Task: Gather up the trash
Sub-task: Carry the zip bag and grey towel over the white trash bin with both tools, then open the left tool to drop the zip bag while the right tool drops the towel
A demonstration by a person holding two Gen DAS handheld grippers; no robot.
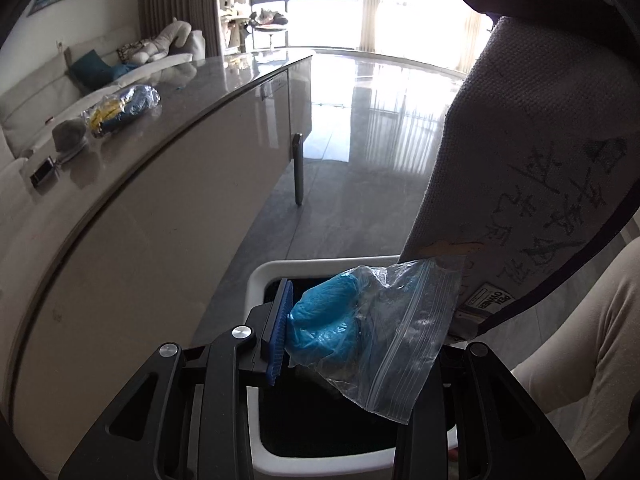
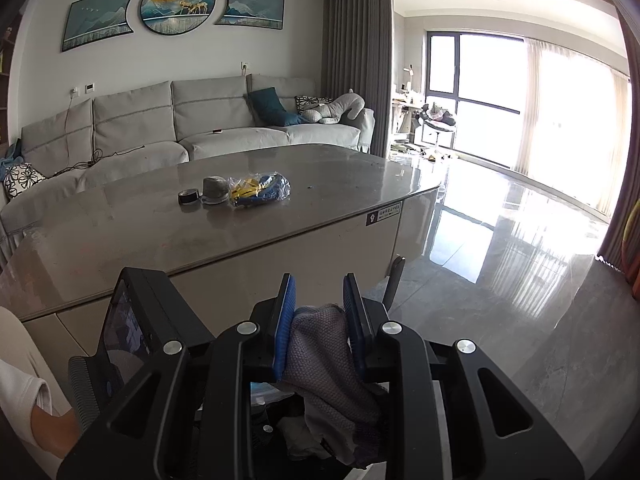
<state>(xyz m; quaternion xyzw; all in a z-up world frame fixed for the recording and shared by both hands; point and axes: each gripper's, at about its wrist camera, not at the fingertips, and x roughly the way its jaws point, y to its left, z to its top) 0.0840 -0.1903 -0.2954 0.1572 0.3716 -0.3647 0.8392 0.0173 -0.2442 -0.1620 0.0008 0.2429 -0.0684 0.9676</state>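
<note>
Now, left wrist view: left gripper [image 1: 356, 332] holds a clear zip bag [image 1: 384, 332] of blue stuff against its blue left pad; right finger hidden, so the hold looks closed but partly unseen. Bag hangs over the white bin [image 1: 264, 276], open, dark inside. Grey cloth [image 1: 520, 152] hangs at right. Right wrist view: right gripper [image 2: 320, 316] fingers narrow, clamped on the grey cloth [image 2: 320, 344]. Far on the table [image 2: 120, 232]: tape roll [image 2: 189, 197], grey cap [image 2: 215, 189], yellow-blue plastic bag [image 2: 259, 186].
</note>
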